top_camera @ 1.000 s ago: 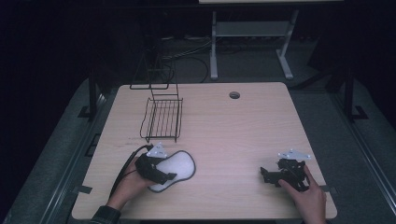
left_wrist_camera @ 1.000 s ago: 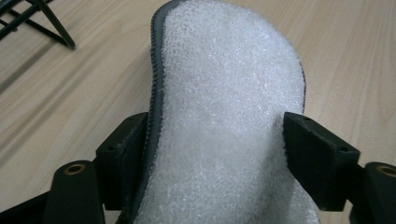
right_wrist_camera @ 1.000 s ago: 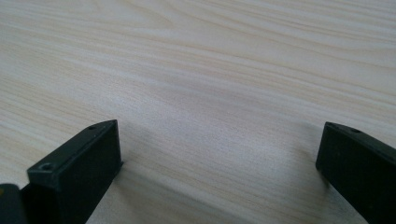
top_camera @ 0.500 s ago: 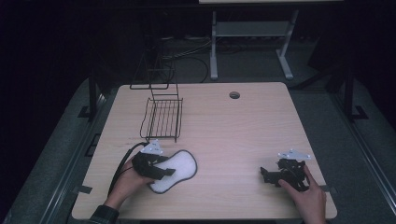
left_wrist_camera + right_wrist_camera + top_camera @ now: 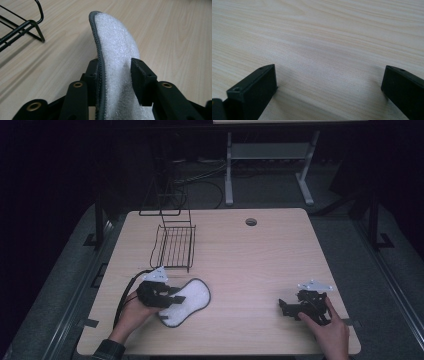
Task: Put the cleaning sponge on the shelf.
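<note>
1. Left gripper view: a white, fleecy, foot-shaped fabric insole with a dark stitched rim (image 5: 117, 62) stands on edge between the left gripper (image 5: 115, 75)'s two black jaws. One jaw presses its rimmed side, the other its fluffy face, so the claw is clamped on it.
2. In the high view the insole (image 5: 192, 297) lies at the near left of the pale wood-grain table (image 5: 260, 270), its heel end in the left gripper (image 5: 162, 296), its toe end pointing toward the table's middle.
3. Risk, as I judge it: the pile is soft and compressible and the grip sits near one end, so the free length could droop or twist out if swung quickly.
4. A black wire rack with thin parallel bars (image 5: 175, 245) stands just beyond; the floppy toe could snag on those bars.
5. The right gripper (image 5: 305, 304) rests at the near right, well apart, jaws spread wide over bare wood and holding nothing.
</note>
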{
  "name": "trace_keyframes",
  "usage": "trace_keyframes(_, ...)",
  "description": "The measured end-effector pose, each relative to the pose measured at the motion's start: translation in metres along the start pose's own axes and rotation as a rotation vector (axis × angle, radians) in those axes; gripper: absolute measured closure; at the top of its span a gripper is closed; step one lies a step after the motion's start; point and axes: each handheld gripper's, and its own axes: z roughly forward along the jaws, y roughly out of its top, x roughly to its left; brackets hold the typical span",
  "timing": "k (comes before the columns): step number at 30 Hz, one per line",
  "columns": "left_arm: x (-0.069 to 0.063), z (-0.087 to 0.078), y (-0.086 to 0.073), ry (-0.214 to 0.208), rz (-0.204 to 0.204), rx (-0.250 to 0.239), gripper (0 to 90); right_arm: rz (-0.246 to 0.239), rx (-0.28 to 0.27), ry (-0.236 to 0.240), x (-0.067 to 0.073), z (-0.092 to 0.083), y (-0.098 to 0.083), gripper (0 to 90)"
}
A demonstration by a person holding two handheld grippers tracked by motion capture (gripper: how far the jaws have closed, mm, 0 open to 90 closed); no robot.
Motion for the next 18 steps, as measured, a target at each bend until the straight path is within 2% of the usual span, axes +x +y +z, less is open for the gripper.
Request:
trace_keyframes(4,0.001,-0.003,0.000,-0.012,-0.025,-0.015,64.9,0.000,0.000,0.000,0.000,0.000,0.000,0.0)
trace_keyframes(18,0.002,-0.013,0.004,-0.048,-0.067,-0.074,75.0,0.000,0.000,0.000,0.000,0.000,0.000,0.0)
